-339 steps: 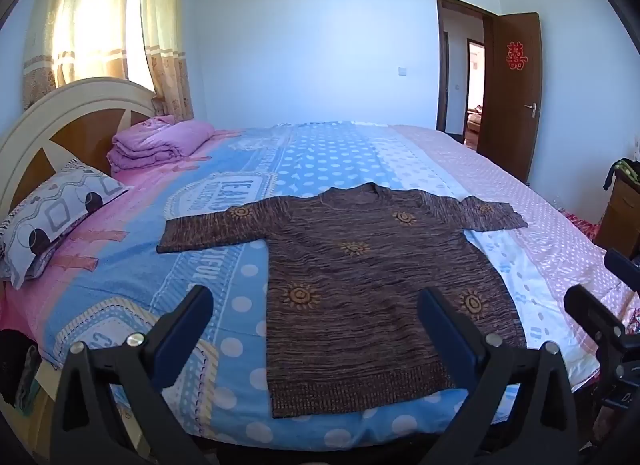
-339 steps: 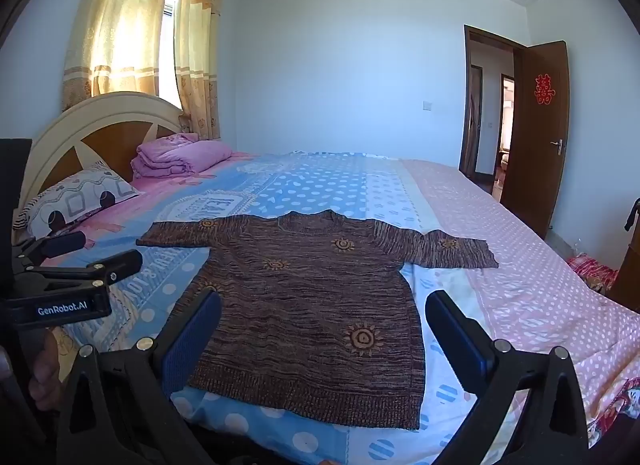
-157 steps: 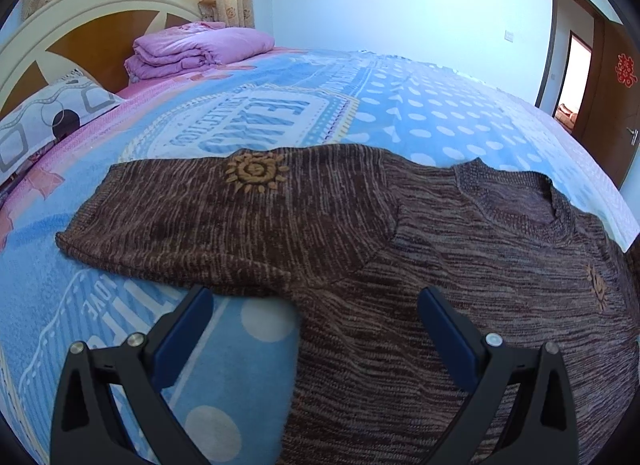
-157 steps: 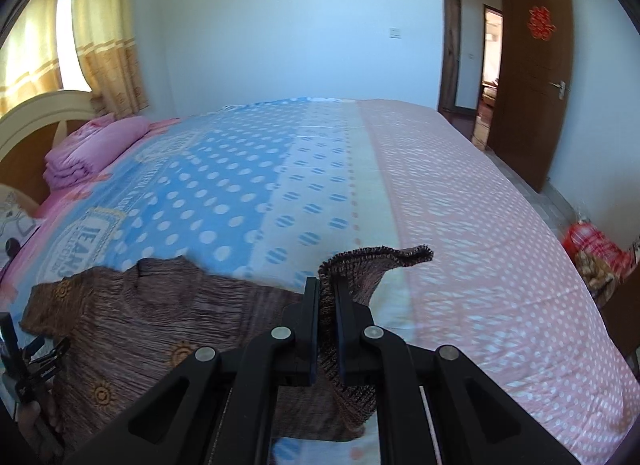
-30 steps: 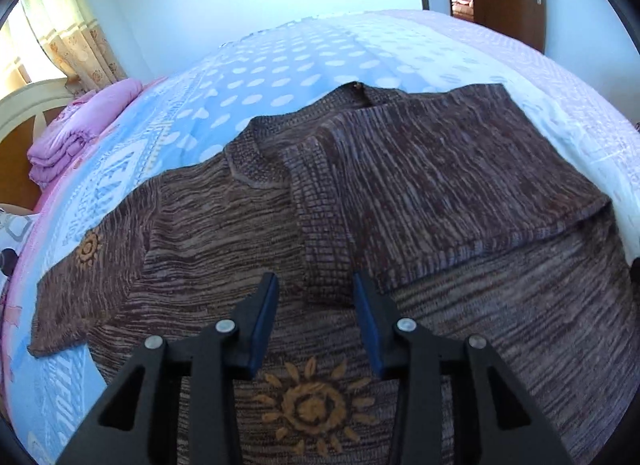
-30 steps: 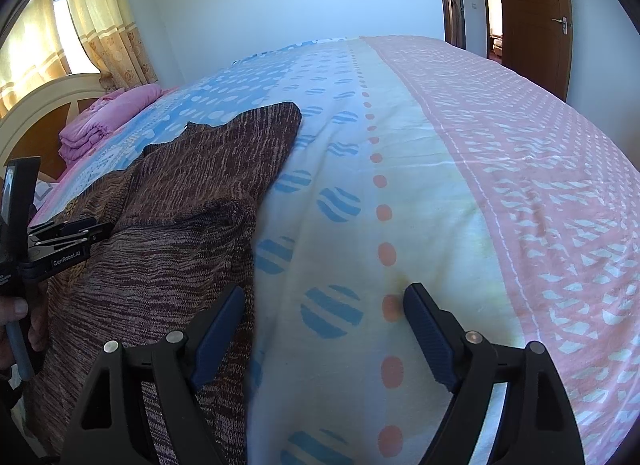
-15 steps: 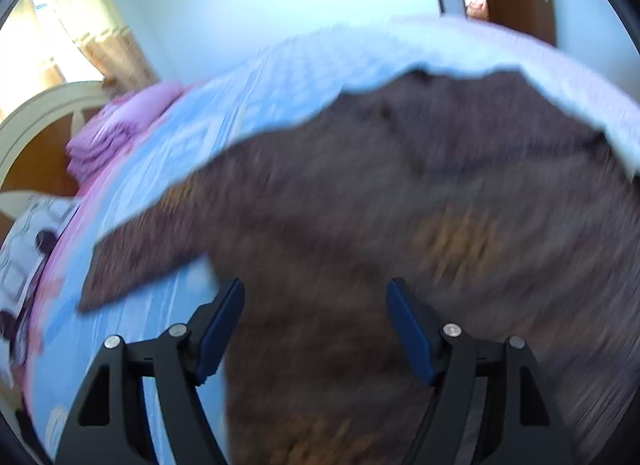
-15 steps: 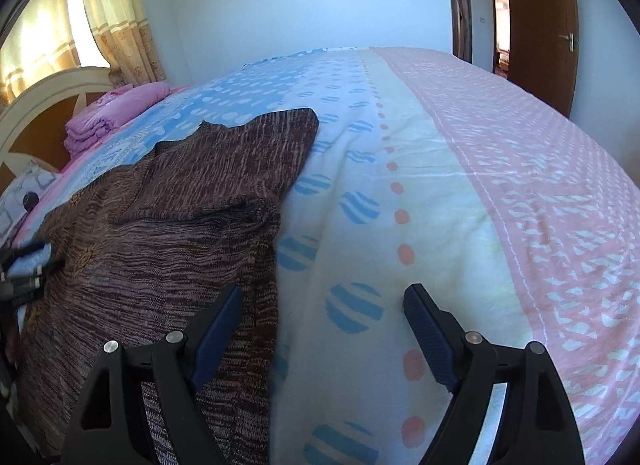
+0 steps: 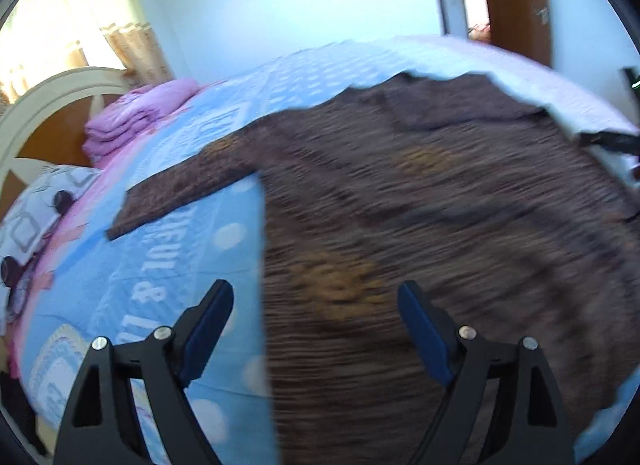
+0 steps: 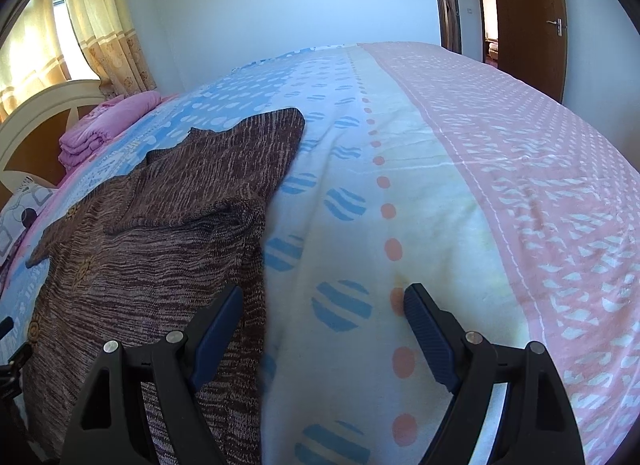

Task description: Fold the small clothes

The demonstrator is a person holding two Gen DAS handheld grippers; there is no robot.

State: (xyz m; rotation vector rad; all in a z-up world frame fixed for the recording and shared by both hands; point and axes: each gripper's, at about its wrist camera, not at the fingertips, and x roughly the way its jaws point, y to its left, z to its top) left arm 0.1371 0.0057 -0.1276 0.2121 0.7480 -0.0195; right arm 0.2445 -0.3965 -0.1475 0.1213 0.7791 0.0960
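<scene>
A brown knit sweater (image 9: 440, 201) with orange sun motifs lies flat on the bed. Its right sleeve (image 10: 240, 161) is folded in over the chest; its left sleeve (image 9: 180, 189) still stretches out to the side. My left gripper (image 9: 316, 317) is open and empty, hovering over the sweater's lower left edge; this view is motion-blurred. My right gripper (image 10: 324, 317) is open and empty above the sweater's right side edge (image 10: 256, 265), its left finger over the knit and its right finger over the bedspread.
The bedspread (image 10: 460, 185) is blue, cream and pink with dots. Folded pink bedding (image 9: 136, 121) and a patterned pillow (image 9: 32, 217) lie by the headboard (image 9: 48, 105). A brown door (image 10: 528, 13) stands open at the far right.
My left gripper has opened wider and drawn back toward the sweater's lower left side. My right gripper has pulled back slightly and stays open.
</scene>
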